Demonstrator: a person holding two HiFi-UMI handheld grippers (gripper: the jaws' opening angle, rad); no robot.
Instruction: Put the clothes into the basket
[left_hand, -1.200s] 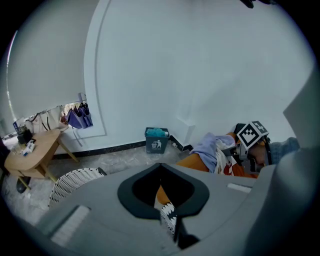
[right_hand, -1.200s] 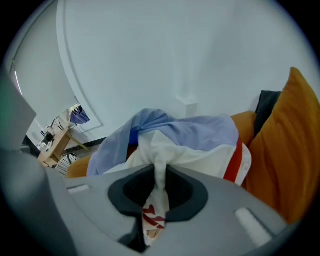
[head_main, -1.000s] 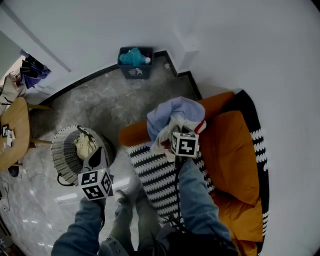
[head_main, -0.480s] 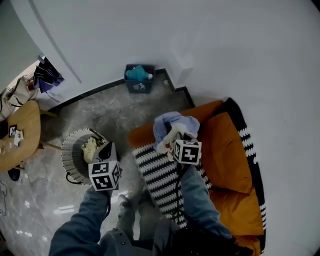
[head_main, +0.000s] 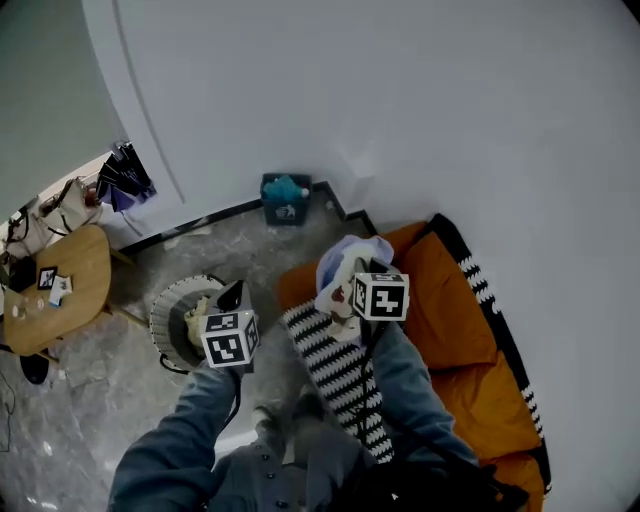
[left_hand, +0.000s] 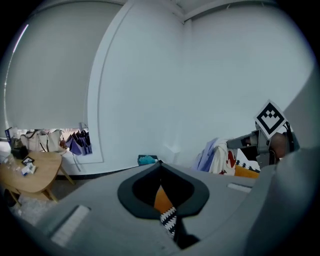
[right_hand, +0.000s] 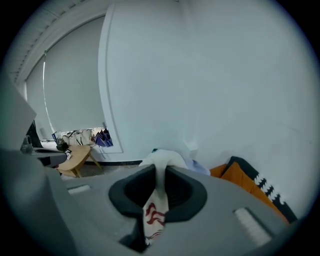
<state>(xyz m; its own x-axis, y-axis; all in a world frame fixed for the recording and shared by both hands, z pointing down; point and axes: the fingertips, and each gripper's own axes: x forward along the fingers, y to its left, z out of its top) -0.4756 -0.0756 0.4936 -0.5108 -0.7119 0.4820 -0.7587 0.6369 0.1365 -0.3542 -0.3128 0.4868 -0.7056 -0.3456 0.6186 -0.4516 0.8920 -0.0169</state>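
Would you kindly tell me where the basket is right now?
In the head view, the basket stands on the grey floor left of centre, just beyond the left gripper and left of the orange sofa.

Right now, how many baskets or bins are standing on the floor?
2. A round wicker basket stands just left of the sofa; a small blue bin sits farther back against the wall. More could be hidden outside the view.
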